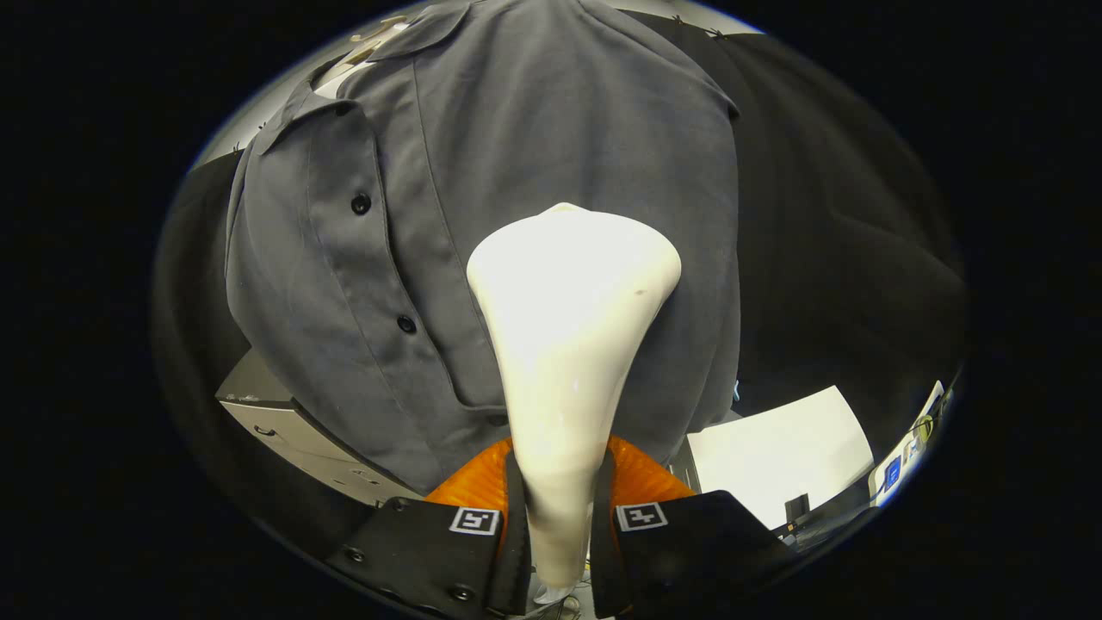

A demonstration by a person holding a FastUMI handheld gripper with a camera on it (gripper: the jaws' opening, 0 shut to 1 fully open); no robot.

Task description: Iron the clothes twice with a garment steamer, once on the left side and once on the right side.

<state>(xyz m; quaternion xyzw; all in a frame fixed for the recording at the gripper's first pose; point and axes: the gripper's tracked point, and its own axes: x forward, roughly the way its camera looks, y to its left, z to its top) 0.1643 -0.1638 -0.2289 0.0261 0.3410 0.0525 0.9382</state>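
A white garment steamer (pixel 564 344) rises between my gripper's fingers, its slim handle squeezed by both of them and its broad head pointing away from me. My gripper (pixel 560 517) is shut on that handle. The steamer head lies against a dark grey button-up shirt (pixel 516 155) hanging just beyond the fingers. It touches the cloth to the right of the shirt's button placket (pixel 370 258), about at mid-height. The collar (pixel 396 52) shows at the top of the shirt.
Black cloth (pixel 826 241) hangs behind and to the right of the shirt. A grey cabinet with drawers (pixel 293 422) stands below the shirt's left hem. A white board (pixel 775 456) and some small equipment (pixel 895 465) sit low on the right.
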